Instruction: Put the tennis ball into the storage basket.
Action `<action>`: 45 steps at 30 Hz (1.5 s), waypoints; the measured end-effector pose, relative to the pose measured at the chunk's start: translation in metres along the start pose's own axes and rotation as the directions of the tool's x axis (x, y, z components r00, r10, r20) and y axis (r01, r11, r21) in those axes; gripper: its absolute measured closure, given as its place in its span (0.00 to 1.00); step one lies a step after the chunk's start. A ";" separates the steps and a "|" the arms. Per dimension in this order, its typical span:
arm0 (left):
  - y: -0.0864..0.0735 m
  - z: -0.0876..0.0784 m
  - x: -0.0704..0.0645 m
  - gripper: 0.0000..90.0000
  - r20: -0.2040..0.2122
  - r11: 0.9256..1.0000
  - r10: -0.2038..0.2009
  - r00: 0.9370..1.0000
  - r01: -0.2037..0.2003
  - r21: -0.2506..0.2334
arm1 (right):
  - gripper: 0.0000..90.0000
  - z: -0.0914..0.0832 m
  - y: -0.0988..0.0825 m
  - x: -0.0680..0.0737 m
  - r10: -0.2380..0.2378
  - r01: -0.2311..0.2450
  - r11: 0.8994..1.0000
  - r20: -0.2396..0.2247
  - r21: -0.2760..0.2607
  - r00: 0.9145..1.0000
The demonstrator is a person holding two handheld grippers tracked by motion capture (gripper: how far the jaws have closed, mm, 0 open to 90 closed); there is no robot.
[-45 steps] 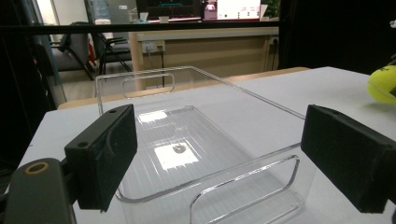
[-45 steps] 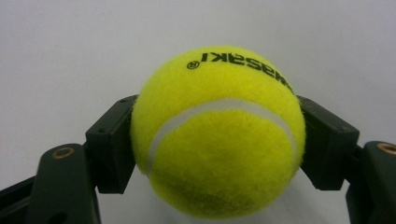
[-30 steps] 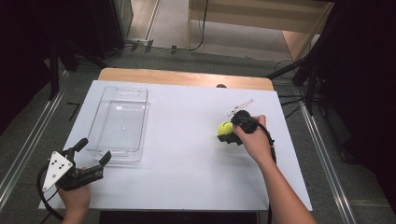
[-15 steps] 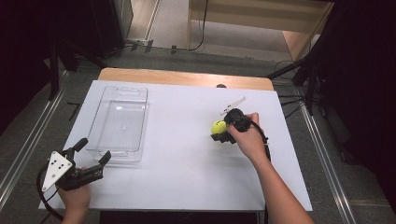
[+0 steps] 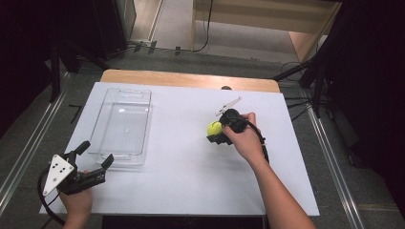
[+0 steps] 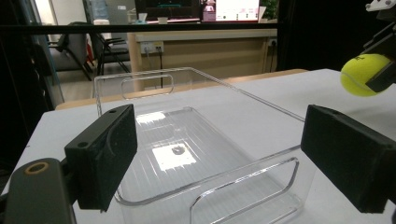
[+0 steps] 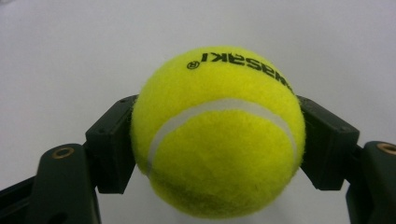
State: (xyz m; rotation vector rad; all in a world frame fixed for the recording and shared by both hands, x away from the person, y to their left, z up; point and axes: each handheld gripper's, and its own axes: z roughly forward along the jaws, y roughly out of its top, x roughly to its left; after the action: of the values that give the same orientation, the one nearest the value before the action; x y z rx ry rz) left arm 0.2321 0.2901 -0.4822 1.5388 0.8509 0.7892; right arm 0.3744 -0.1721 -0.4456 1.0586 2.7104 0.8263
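A yellow tennis ball (image 5: pixel 214 128) hangs above the white table top (image 5: pixel 191 167), right of centre, with my right gripper (image 5: pixel 216 131) shut on it. In the right gripper view the ball (image 7: pixel 218 130) sits squeezed between both black pads (image 7: pixel 112 144). A clear plastic bin (image 5: pixel 122 125) stands empty on the left half of the table. My left gripper (image 5: pixel 93 160) rests at the front left corner, just short of the bin's near end, with its jaws wide apart and nothing between them. The left gripper view looks into the bin (image 6: pixel 187 154) and catches the ball (image 6: pixel 363 74) at the far right.
The white sheet covers a wooden table whose bare far edge (image 5: pixel 191 80) shows behind the bin. Metal rails (image 5: pixel 28 143) run along the floor on both sides. Cables trail across the floor at the right (image 5: pixel 296 102).
My right gripper has carried the tennis ball a little to the left, toward the bin. The left gripper has stayed where it was.
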 end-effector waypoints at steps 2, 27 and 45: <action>0.000 0.000 0.000 0.13 0.000 1.000 0.000 1.000 0.000 0.000 | 0.26 0.001 0.004 0.002 -0.003 0.003 1.000 -0.006 -0.002 1.000; 0.000 0.000 0.002 0.13 0.010 1.000 -0.010 1.000 0.010 -0.008 | 0.26 0.016 0.043 0.026 -0.072 0.071 0.997 -0.036 -0.008 0.997; 0.000 0.000 0.002 0.13 0.009 1.000 -0.013 1.000 0.013 -0.008 | 0.26 0.024 0.068 0.042 -0.114 0.112 0.993 -0.071 -0.025 0.991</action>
State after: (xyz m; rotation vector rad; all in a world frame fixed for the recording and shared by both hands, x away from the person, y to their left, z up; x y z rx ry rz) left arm 0.2333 0.2917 -0.4823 1.5270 0.8496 0.7754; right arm 0.3904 -0.0924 -0.4258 0.8777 2.7841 0.8889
